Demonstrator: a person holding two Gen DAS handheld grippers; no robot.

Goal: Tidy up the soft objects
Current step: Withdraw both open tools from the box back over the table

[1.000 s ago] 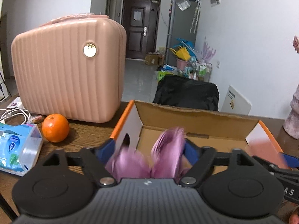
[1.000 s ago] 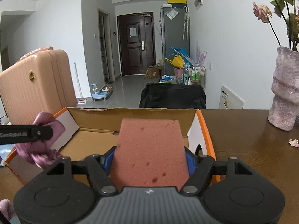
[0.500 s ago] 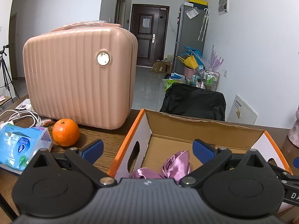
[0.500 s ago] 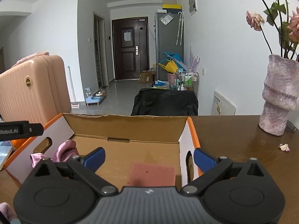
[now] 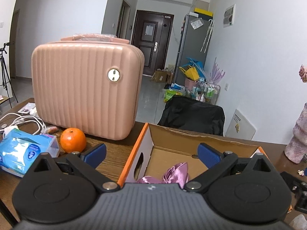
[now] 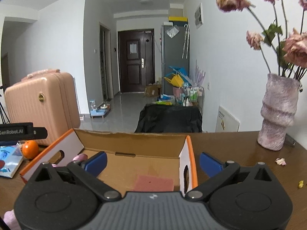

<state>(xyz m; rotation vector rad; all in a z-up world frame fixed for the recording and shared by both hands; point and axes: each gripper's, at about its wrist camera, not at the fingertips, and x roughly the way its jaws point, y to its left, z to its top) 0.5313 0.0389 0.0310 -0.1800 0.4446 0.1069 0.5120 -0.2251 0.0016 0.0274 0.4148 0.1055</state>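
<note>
Both your hand-held grippers, left [image 5: 151, 154] and right [image 6: 152, 163], gape empty over the box [image 6: 134, 140], where the cloth [image 5: 175, 173] and sponge [image 6: 154, 183] already lie, so little visibly remains.

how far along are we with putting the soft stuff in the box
Done: the purple satin cloth and pink sponge lie in the cardboard box. In hand: nothing; the left hand-held gripper and right hand-held gripper are open and empty. Left: possibly the pale pink item at the right view's lower-left edge.
</note>
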